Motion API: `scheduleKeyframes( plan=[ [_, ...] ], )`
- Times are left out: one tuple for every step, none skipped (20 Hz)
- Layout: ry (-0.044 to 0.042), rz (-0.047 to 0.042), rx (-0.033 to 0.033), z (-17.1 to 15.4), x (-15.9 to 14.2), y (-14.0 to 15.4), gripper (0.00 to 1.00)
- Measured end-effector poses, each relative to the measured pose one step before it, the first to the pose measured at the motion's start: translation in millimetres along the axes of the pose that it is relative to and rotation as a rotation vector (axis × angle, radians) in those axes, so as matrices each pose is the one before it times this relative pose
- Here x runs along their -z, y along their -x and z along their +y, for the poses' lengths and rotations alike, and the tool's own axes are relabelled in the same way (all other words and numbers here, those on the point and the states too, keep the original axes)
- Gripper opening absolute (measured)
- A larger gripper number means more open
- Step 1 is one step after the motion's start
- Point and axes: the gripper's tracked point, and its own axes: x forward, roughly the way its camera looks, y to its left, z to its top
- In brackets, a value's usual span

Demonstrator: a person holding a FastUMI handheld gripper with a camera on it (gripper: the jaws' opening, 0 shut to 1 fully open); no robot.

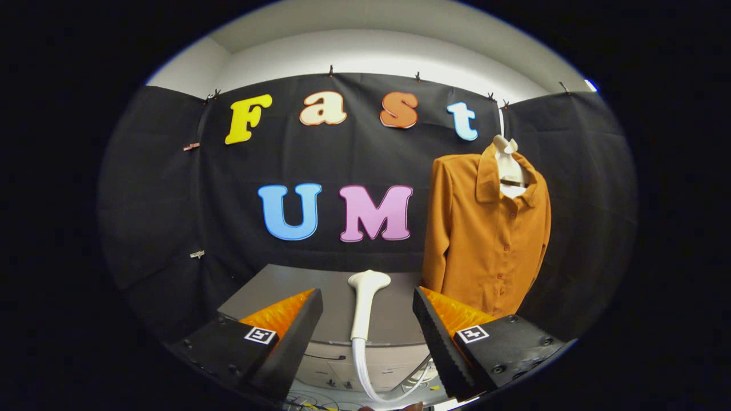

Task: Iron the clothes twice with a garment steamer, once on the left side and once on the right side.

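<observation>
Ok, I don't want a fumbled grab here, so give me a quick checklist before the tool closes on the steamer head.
1. Tool open: ok, fingers spread wide.
2. Steamer head between the fingers: ok, roughly centred, untouched.
3. Steamer head resting steady on the grey table: ok.
4. Hose free to follow: cannot tell, it curves away below the fingers.
5. Shirt hanging ready: ok, on its hanger beyond the right finger, buttoned front facing out.
</observation>
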Motion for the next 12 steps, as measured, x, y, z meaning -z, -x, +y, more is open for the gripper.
scheduleKeyframes(
  plan=[
    [0.00153,0.02846,0.00282,1.63,7.78,-9.94,0.99],
    [0.01028,0.03424,0.00765,0.24,10.26,-8.98,0.99],
    [0.01243,0.04048,0.00503,1.99,12.26,-10.31,0.99],
    [0.00528,0.0391,-0.00379,3.06,11.07,-10.83,0.99],
    [0.00039,0.03868,-0.00459,3.36,10.66,-10.75,0.99],
    [0.00001,0.03167,-0.00048,1.03,8.33,-12.88,0.99],
    [0.00331,0.03131,0.01082,-1.15,8.37,-13.44,0.99],
    [0.0042,0.02946,0.0128,-2.48,7.78,-12.21,0.99],
    [0.00228,0.02224,0.00679,-0.57,7.01,-10.79,0.99],
    [0.002,0.02631,0.01007,-0.97,5.88,-11.44,0.99],
    [0.00015,0.01919,0.00393,-0.79,5.86,-10.46,0.99],
    [-0.00026,0.02161,0.00902,-0.54,4.04,-9.51,0.99]
  ],
)
